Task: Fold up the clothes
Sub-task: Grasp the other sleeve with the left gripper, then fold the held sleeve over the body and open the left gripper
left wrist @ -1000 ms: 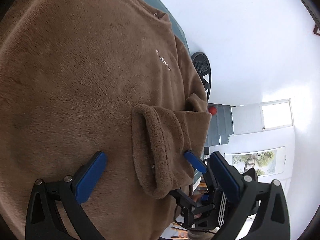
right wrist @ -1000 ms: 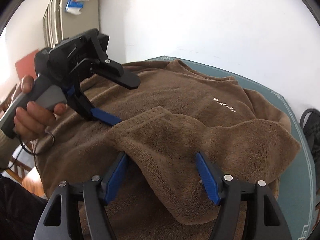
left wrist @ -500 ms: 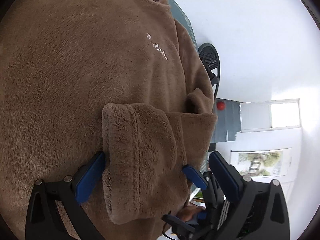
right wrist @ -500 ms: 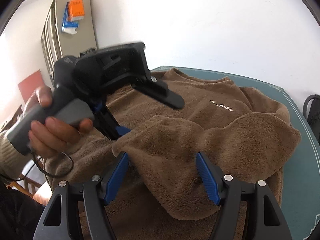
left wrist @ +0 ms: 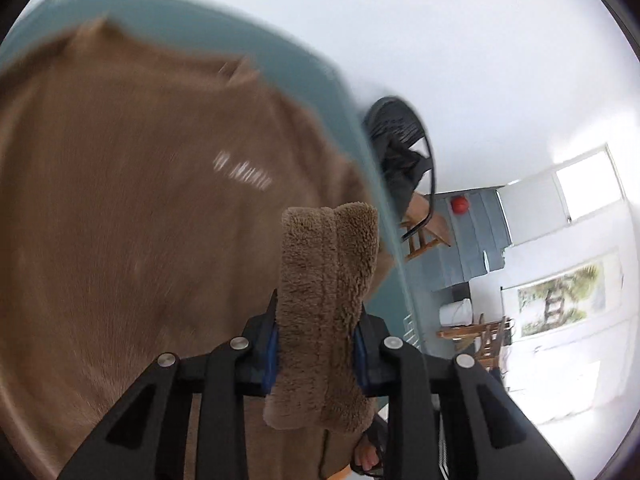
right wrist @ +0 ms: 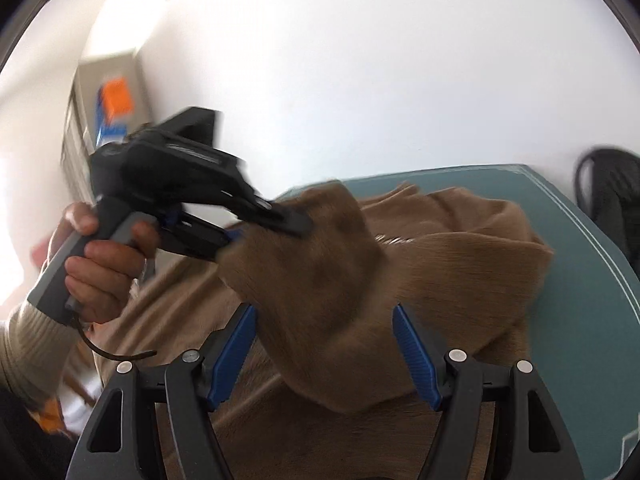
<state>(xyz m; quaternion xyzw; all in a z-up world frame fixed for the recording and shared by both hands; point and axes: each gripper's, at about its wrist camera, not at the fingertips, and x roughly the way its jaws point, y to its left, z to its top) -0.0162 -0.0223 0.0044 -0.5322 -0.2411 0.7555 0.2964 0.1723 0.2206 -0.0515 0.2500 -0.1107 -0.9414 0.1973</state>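
My left gripper [left wrist: 318, 354] is pinching the cuff [left wrist: 326, 276]; the right gripper [right wrist: 326, 354] is hanging spread around the sleeve. The sweater [left wrist: 132, 216] is covering the tabletop [right wrist: 580, 280]; I judge the thick fleece risks slipping out mid-fold.

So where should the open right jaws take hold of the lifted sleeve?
On the sleeve partway along, below the cuff that the left gripper already clamps. Come straight forward: the fabric hangs as a thick band between the right gripper jaws, open on either side, so closing there would probably catch its full width. The sweater body lies on the table.
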